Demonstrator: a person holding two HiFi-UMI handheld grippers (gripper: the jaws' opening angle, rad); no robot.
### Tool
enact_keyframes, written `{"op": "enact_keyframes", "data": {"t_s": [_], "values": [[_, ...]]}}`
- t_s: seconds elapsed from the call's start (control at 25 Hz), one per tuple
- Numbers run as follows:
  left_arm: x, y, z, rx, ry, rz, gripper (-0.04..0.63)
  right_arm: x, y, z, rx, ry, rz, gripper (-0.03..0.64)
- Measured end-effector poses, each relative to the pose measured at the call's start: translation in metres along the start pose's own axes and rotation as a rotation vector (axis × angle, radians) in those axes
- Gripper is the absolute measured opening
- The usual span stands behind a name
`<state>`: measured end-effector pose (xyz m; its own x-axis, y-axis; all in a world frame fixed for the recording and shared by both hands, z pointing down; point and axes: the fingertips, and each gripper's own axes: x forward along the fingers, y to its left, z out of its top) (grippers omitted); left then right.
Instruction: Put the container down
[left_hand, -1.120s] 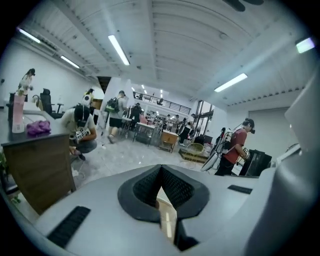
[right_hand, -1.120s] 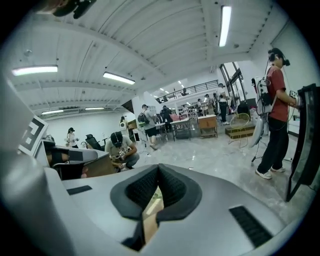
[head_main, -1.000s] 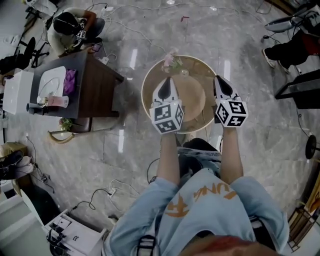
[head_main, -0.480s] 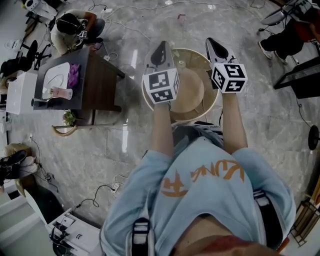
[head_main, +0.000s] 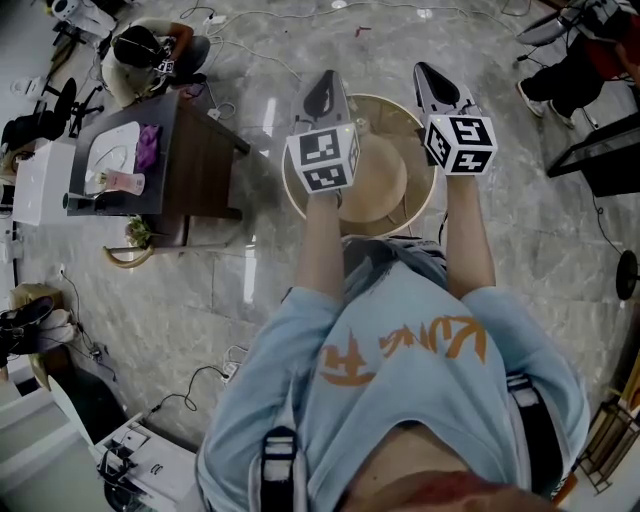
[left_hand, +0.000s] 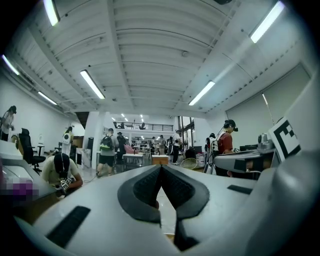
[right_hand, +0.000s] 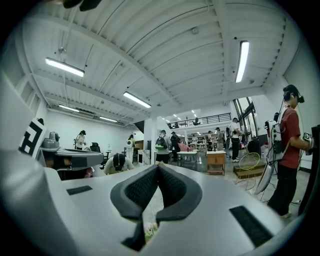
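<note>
Standing over a round bench (head_main: 415, 215), a person in a light blue shirt (head_main: 400, 380) holds a hand-held gripper in each hand, both pointing level and side by side above the bench top. The left hand-held gripper (head_main: 325, 90) sits over the bench's left edge and the right hand-held gripper (head_main: 430, 80) over its right edge, well apart from each other.

In the left gripper view, the left hand-held gripper (left_hand: 161, 169) has its dark pads (left_hand: 145, 187) meeting at the tips with nothing between them. The right gripper view shows the same for the right hand-held gripper (right_hand: 157, 167): pads (right_hand: 142, 190) pressed together at the front, nothing held. Both look out across a large hall with ceiling lights and several people standing far off.

The container (head_main: 385, 175), a tan round shape, rests in the middle of the round bench, below and between the two hand-held grippers. Neither touches it, and the left one's marker cube (head_main: 323, 160) covers part of its left side.

To the left stands a dark bench (head_main: 195, 165) carrying a white tray (head_main: 108, 155) and a purple item (head_main: 147, 148). A seated person (head_main: 140, 48) is just beyond it. Cables (head_main: 215, 385) trail over the grey marble floor (head_main: 520, 200).
</note>
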<state>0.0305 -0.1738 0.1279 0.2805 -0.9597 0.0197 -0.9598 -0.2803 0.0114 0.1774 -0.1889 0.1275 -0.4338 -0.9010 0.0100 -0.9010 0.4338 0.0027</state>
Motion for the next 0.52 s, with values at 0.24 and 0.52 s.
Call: {"op": "enact_keyframes", "data": {"t_s": [0.24,0.52], "values": [[0.002,-0.004,-0.003,0.008,-0.002,0.004,0.025,0.001,0.001,-0.004,-0.003,-0.003,0.022,0.011],[0.005,0.001,-0.006,0.008,0.006,0.016,0.025,0.011,0.007,-0.005,-0.007,-0.007,0.060,0.011]]}}
